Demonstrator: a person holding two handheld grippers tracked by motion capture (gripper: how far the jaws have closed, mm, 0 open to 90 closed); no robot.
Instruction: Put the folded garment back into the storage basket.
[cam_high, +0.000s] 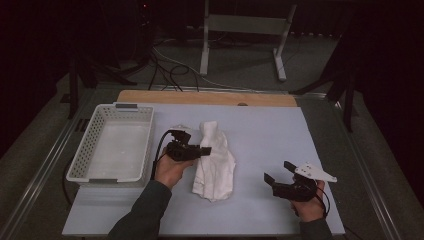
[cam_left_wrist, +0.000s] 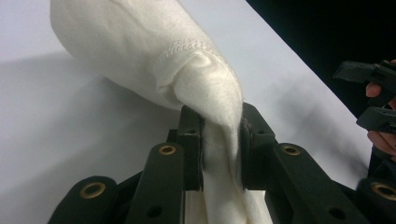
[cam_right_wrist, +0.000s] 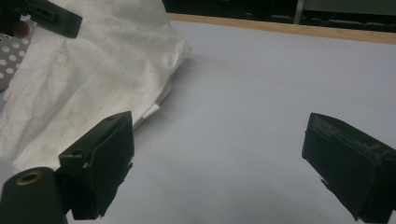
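A white cloth (cam_high: 215, 160) lies folded lengthwise on the pale table sheet (cam_high: 270, 130), near its middle. My left gripper (cam_high: 204, 150) is at the cloth's left edge, shut on a fold of it. In the left gripper view the cloth (cam_left_wrist: 154, 56) bulges up between the two black jaws, pinched tight at my left gripper (cam_left_wrist: 222, 149). My right gripper (cam_high: 277, 171) hovers to the right of the cloth, apart from it, jaws wide apart. The right gripper view has my right gripper (cam_right_wrist: 219, 163) open over bare sheet, with the cloth (cam_right_wrist: 88, 79) off to its left.
A white perforated basket (cam_high: 85, 160) stands at the table's left side. A wooden strip (cam_high: 205, 97) runs along the far edge. Beyond it are cables (cam_high: 170, 70) and a metal stand (cam_high: 245, 30) on the floor.
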